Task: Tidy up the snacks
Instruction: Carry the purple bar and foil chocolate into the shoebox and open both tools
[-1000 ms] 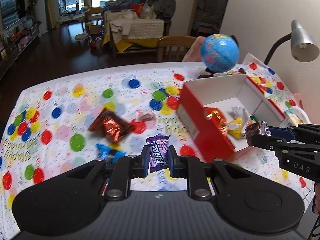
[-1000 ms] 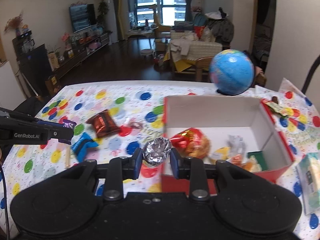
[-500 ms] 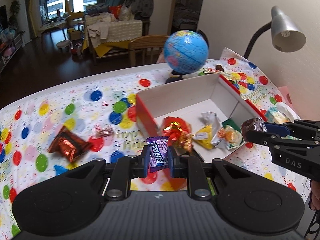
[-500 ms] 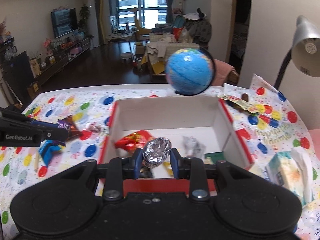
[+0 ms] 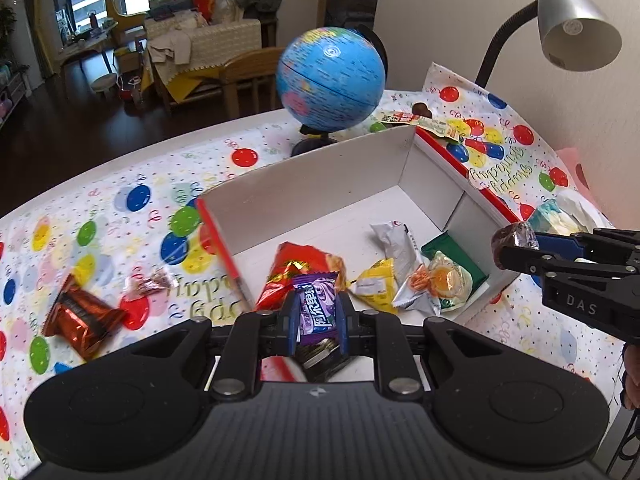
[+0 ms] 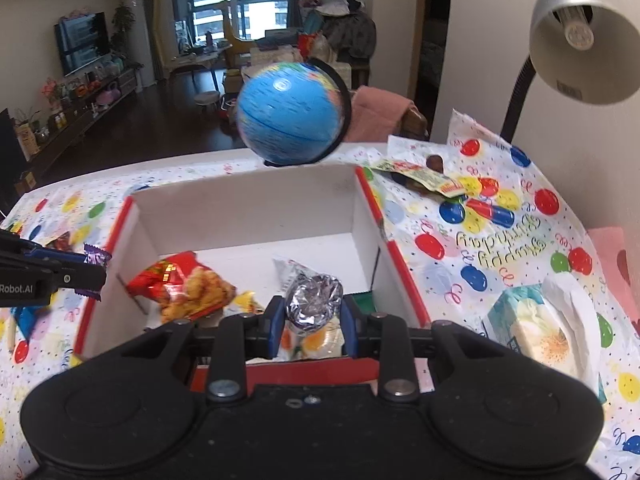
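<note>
I hold two sets of tongs over a worktop covered in a balloon-print birthday cloth. My left tongs (image 5: 317,322) are clamped on a purple candy wrapper (image 5: 317,309). My right tongs (image 6: 308,322) are clamped on a silver foil-wrapped sweet (image 6: 313,298).

Over the last second both have travelled from above the open cloth to above the red-sided cardboard box (image 5: 304,176), which sits towards the far right corner of the worktop, just in front of a blue globe (image 5: 331,78). The purple candy now hangs over the box's near left corner; the foil sweet hangs over its near edge, towards the right wall. The carry looks finished to me, and the next step is to let both go so they fall inside.

Already inside the box lie a red snack bag (image 5: 296,272), a yellow packet (image 5: 374,284), a white wrapper (image 5: 394,240) and a clear orange-printed sweet (image 5: 444,280).

Still out on the cloth, left of the box, are a copper-red foil packet (image 5: 80,316) and a small pinkish wrapped candy (image 5: 151,283). A tissue pack (image 6: 536,320) rests near the right edge, under a grey desk lamp (image 6: 580,36).
</note>
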Tool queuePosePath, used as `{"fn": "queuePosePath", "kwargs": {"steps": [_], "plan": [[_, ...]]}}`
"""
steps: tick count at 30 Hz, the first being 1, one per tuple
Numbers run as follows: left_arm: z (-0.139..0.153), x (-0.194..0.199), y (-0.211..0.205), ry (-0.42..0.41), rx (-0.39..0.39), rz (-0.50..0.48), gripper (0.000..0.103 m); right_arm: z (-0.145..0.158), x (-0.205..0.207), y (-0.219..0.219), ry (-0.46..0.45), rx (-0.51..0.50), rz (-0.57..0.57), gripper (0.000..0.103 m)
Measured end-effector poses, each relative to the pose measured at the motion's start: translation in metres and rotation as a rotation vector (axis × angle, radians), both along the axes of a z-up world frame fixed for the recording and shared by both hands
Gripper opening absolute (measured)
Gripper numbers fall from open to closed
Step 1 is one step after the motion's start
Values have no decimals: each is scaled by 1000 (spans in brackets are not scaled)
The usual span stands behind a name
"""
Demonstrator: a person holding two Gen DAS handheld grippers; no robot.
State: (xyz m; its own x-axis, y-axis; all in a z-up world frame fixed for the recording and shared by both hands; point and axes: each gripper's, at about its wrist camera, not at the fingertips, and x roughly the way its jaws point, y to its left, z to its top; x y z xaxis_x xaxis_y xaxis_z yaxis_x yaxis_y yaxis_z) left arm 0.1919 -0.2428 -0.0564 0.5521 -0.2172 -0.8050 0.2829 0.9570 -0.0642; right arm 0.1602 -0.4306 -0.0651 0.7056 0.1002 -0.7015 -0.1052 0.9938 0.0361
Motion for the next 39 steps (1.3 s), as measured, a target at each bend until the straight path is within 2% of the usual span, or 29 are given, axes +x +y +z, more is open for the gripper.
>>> {"fn": "queuePosePath", "kwargs": {"steps": [14, 26, 35, 39], "plan": [[-36, 33, -38, 84, 39, -64, 18, -30, 40, -15, 99, 30, -7, 28], [-64, 47, -49, 156, 98, -87, 18, -47, 55, -10, 158, 44, -5, 29], [-64, 45, -48, 155, 99, -93, 19, -47, 53, -10, 165, 53, -18, 33], [-61, 41, -45, 149, 85, -88, 28, -45, 49, -12, 157, 63, -22, 36]]}}
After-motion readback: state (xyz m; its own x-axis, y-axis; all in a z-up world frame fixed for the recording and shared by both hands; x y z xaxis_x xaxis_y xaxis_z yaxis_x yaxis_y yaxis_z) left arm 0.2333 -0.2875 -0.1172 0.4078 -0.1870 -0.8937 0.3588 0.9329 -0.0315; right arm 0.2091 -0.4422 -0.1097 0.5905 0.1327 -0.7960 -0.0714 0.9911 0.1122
